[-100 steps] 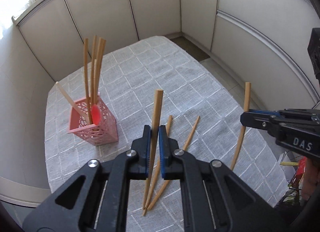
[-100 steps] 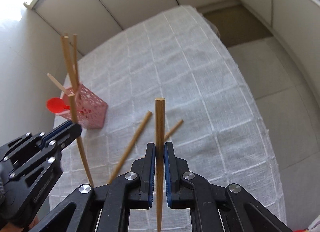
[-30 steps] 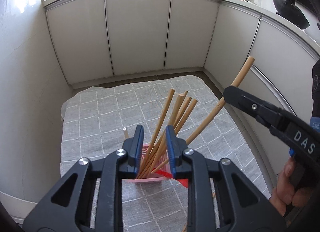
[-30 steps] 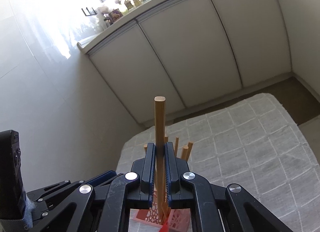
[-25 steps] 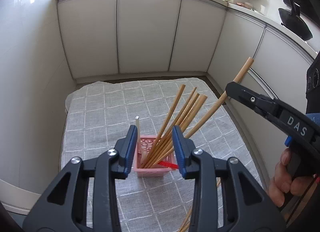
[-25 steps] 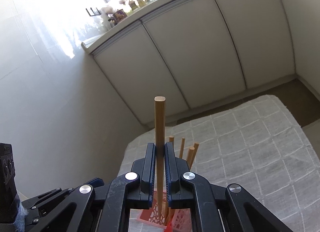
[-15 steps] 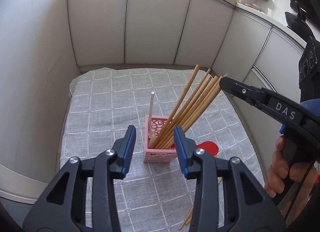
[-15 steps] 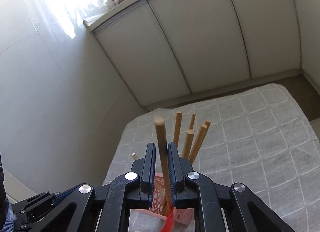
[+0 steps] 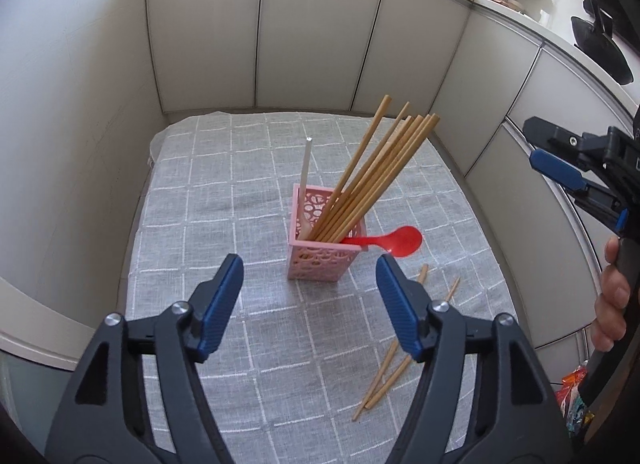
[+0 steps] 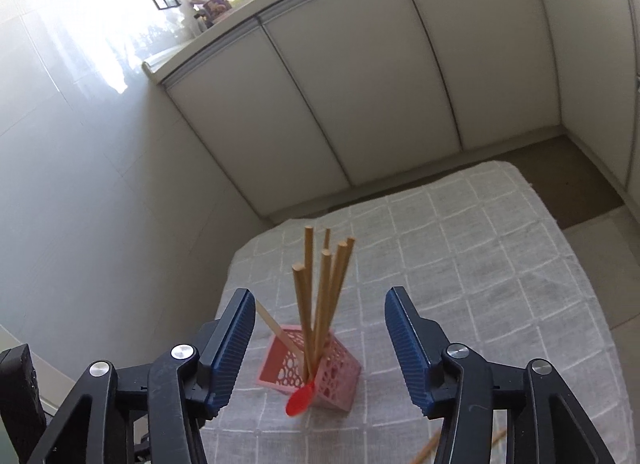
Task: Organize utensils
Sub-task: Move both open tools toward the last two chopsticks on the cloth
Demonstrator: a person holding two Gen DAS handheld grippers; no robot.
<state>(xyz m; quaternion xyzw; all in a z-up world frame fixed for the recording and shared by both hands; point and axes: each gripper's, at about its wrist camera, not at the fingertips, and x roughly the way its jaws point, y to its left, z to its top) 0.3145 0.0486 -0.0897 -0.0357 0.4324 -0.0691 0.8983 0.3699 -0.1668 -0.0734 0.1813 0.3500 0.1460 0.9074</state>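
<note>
A pink perforated holder [image 9: 320, 260] [image 10: 336, 380] stands on the checked cloth. Several wooden chopsticks [image 9: 376, 172] [image 10: 308, 264] lean in it, with a pale stick [image 9: 306, 168] and a red spoon [image 9: 400, 242] [image 10: 300, 400] whose bowl hangs over the rim. A few loose chopsticks [image 9: 384, 376] lie on the cloth nearer to me. My left gripper [image 9: 307, 270] hovers in front of the holder, jaws opening, with nothing between them. My right gripper [image 10: 320, 296] is above the holder, jaws opening and empty; the left wrist view shows it at the right [image 9: 560, 168].
The table's grey checked cloth [image 9: 240, 184] is ringed by white cabinet doors [image 9: 316, 36] and a tiled wall on the left. A person's hand [image 9: 612, 304] holds the right gripper's handle. A colourful packet [image 9: 576, 396] lies low on the right, off the table.
My right gripper let go of its chopstick, which now stands in the holder. Both pairs of jaws spread wide. The left gripper drew back from the holder.
</note>
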